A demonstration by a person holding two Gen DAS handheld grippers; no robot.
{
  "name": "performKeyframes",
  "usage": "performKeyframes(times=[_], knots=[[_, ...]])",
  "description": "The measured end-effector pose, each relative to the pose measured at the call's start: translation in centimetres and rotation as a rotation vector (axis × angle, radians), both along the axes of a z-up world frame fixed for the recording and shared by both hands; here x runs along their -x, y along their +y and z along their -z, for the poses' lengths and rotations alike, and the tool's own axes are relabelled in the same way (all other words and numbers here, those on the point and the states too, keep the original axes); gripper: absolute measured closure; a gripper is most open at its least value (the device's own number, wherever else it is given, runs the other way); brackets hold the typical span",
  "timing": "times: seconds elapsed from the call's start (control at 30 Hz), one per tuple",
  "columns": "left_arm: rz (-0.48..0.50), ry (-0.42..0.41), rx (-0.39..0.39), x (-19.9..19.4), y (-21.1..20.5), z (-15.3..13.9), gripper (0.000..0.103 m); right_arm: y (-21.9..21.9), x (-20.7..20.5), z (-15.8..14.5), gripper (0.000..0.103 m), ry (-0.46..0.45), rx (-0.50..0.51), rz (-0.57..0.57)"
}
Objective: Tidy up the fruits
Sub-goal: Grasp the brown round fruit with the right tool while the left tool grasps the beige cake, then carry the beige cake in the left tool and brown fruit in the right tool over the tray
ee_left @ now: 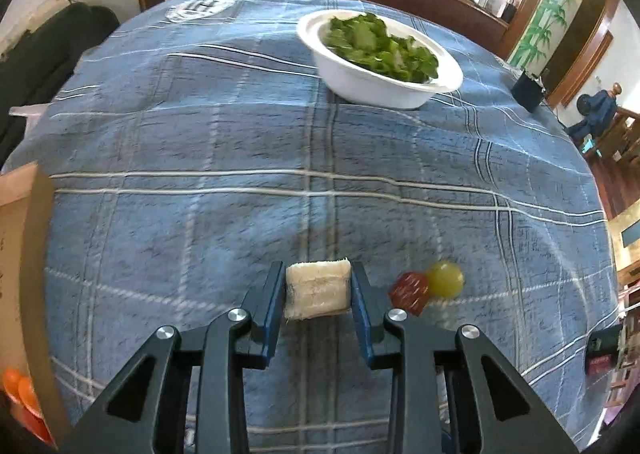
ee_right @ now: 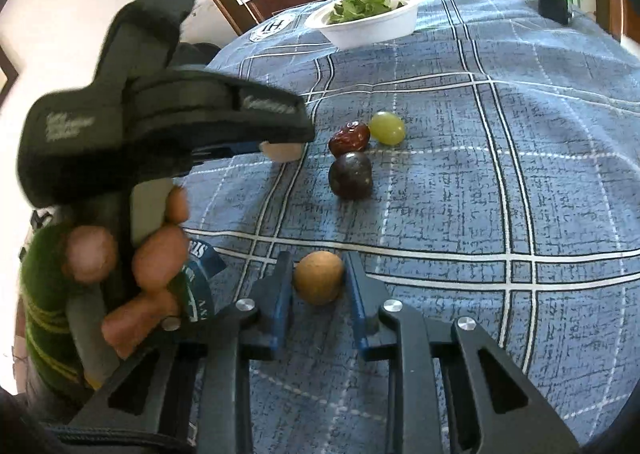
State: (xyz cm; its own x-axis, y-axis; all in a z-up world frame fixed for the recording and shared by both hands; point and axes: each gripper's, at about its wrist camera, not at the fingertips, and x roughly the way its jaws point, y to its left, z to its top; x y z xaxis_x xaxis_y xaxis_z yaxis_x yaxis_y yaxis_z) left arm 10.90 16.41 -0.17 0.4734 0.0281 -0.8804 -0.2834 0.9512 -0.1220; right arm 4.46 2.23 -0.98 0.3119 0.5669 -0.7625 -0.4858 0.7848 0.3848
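Pale banana piece (ee_left: pixel 318 289), low centre, is pinched by the left gripper (ee_left: pixel 318 296); the right gripper (ee_right: pixel 319 282) brackets the brown fruit (ee_right: pixel 319 277), grip uncertain. Both likely mid-pickup; next, placing beside the grape (ee_right: pixel 386 128).

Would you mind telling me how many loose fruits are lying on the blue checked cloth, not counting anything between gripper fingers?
3: green grape, red date beside it, dark plum-like fruit just nearer. Others may be hidden.
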Motion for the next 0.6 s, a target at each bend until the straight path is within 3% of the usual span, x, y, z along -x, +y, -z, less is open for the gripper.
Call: performKeyframes(times=[0.33,0.6], knots=[[-0.04,-0.01,0.007,5.7,2.1,-0.6,0.072,0.3,0.3,0.1,0.075,-0.004,0.008,0.013],[-0.059,-0.089,-0.009,11.0,3.1,-3.3,0.072,-0.1,2.9,-3.3,0.075,-0.09,-0.01,0.024]])
